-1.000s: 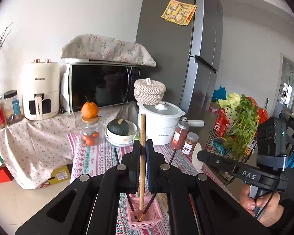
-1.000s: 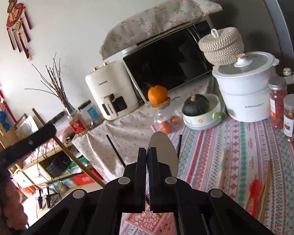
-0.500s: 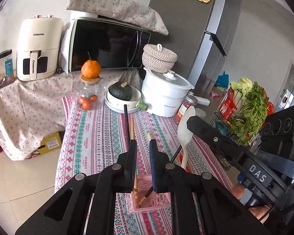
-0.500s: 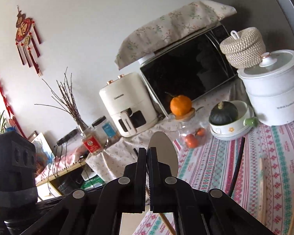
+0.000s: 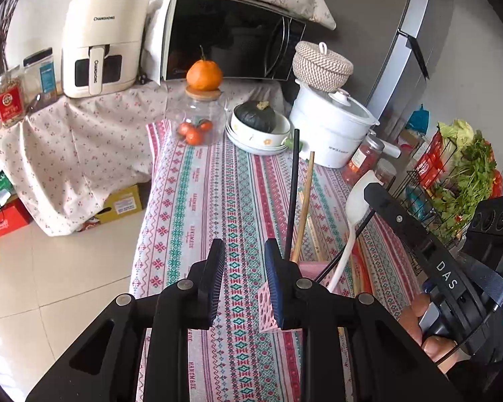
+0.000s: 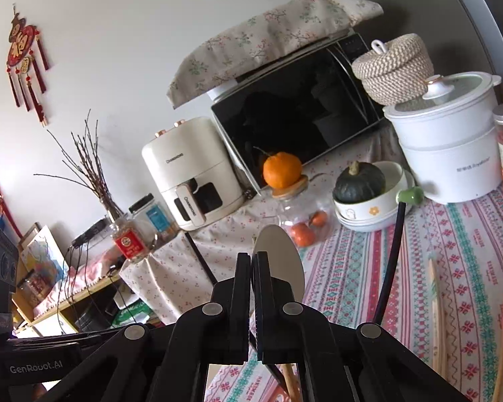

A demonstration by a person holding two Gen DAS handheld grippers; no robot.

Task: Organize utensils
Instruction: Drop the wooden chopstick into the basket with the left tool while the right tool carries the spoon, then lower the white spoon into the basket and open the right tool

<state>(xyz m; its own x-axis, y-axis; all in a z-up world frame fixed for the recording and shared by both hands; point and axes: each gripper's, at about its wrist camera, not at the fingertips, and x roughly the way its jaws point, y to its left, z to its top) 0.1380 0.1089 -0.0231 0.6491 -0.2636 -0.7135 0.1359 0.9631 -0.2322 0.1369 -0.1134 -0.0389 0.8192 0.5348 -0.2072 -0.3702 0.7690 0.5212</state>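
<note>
A pink perforated holder (image 5: 267, 305) stands on the striped surface (image 5: 198, 201), just right of the left gripper (image 5: 244, 284) and partly hidden behind its right finger. A black chopstick (image 5: 292, 194) and a wooden one (image 5: 304, 204) lean upright in it. The left gripper's fingers are spread with nothing between them. To the right, the right gripper (image 6: 254, 288) is pressed together on a white spoon (image 5: 355, 214), held over the holder. More wooden chopsticks (image 6: 434, 305) lie on the surface farther right.
</note>
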